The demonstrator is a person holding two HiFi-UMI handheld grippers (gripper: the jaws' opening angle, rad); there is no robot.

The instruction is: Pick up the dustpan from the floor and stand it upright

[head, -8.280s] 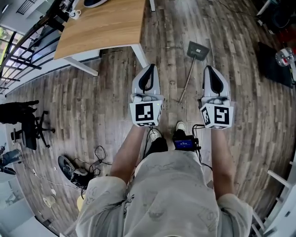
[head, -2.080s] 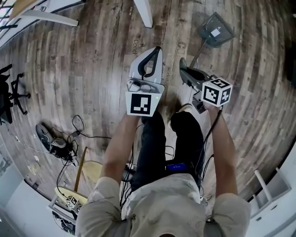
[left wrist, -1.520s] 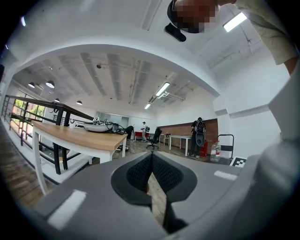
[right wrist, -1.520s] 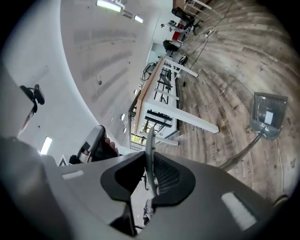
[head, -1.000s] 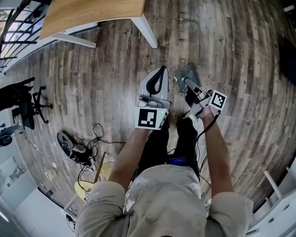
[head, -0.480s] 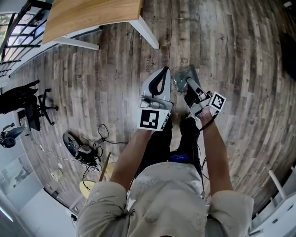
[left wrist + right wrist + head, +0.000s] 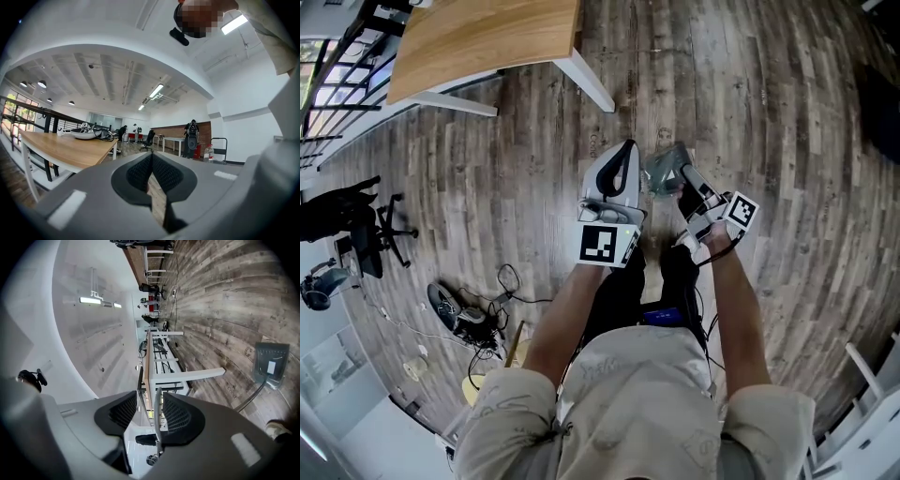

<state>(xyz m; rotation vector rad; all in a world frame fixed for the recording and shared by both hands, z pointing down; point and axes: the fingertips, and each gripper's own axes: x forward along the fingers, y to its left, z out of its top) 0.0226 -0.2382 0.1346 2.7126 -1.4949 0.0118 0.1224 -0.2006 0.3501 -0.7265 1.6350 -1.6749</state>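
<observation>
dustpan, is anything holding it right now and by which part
Not held: the right hand-held gripper has just been opening its jaws, with the dustpan handle loose between them.

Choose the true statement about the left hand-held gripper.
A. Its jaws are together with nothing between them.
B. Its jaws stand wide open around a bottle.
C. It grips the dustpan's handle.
A: in the left gripper view the left hand-held gripper has its jaws meeting at the tip, with only the room and the wooden table beyond them.
</observation>
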